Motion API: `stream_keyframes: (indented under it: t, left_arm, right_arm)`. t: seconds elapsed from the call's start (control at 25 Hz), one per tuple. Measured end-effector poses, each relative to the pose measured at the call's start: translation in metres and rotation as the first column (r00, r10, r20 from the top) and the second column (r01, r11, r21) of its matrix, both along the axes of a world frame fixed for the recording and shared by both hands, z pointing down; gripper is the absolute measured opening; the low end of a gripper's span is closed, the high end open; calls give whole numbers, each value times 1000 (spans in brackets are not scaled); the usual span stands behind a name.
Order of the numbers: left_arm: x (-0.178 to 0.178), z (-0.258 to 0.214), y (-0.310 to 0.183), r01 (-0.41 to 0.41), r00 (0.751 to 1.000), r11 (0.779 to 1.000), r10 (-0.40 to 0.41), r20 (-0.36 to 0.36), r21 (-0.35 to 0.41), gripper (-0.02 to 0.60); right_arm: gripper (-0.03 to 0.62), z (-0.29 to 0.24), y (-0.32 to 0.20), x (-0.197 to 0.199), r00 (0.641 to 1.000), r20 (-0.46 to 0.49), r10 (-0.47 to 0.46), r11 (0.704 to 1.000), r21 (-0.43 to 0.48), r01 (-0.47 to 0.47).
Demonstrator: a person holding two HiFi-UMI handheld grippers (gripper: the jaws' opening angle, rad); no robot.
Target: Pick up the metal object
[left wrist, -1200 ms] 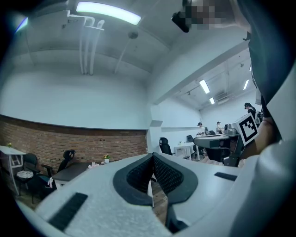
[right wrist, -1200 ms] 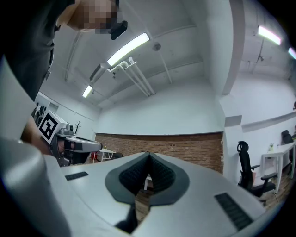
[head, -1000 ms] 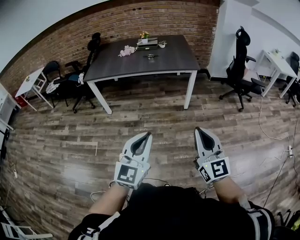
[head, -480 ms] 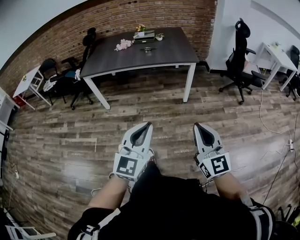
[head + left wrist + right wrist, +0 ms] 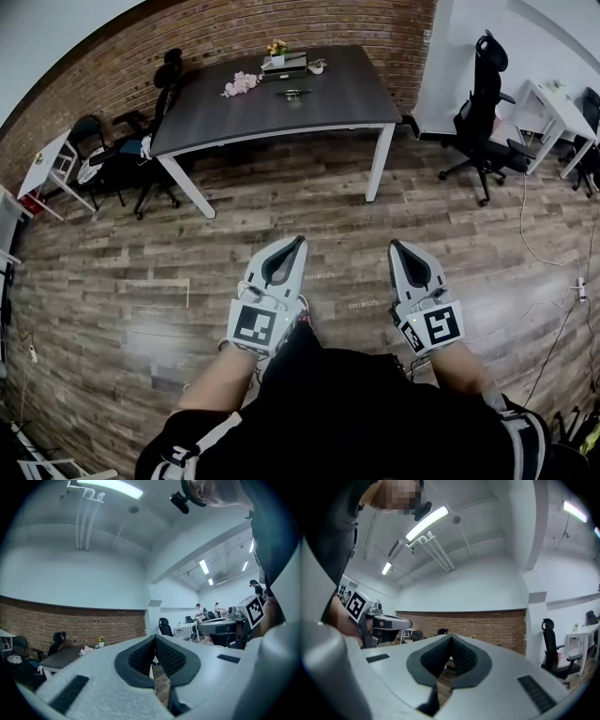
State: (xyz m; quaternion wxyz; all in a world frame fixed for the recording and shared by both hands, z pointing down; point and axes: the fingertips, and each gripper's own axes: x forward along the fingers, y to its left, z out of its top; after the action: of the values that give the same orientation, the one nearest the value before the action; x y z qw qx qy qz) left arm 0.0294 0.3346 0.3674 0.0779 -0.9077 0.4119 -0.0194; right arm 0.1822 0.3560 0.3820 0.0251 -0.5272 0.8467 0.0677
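Observation:
A small metal object (image 5: 293, 92) lies near the far side of a dark table (image 5: 281, 117) standing against the brick wall. Both grippers are held low in front of the person, over the wooden floor and well short of the table, pointing toward it. The left gripper (image 5: 298, 240) is shut with nothing between its jaws, and so is the right gripper (image 5: 397, 246). In the left gripper view the black ribbed pads (image 5: 166, 654) meet, and the table (image 5: 63, 656) shows far off. The right gripper view shows its own pads (image 5: 461, 656) pressed together.
Pink flowers (image 5: 240, 84), a small potted plant (image 5: 277, 49), a flat stack (image 5: 286, 64) and a cup (image 5: 320, 66) share the table. Black office chairs stand at the right (image 5: 483, 103) and left (image 5: 150, 131). A white desk (image 5: 555, 117) and a floor cable (image 5: 539, 267) are at the right.
The table has come nearer and looks larger in the head view as the person walks toward it. Both grippers stay shut and keep their place in front of the body.

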Motion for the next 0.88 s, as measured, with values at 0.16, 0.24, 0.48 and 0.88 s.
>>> stream_keyframes:
  t: [0.16, 0.24, 0.48, 0.88]
  left_arm:
    - [-9, 3, -34, -11, 1000, 1000, 11, -2, 1, 9]
    - [-13, 1, -54, -21, 1000, 1000, 21, -12, 6, 9]
    - [-32, -9, -116, -53, 999, 999, 53, -9, -5, 9]
    - [-70, -21, -226, -91, 995, 996, 91, -30, 5, 9]
  right_arm:
    - [-5, -1, -37, -13, 1000, -8, -2, 1000, -1, 2]
    - [-5, -4, -57, -20, 1000, -10, 0, 1000, 1, 0]
    - [-5, -16, -118, -39, 1000, -20, 23, 1000, 3, -23]
    - [-5, -34, -226, -81, 998, -35, 51, 998, 27, -50]
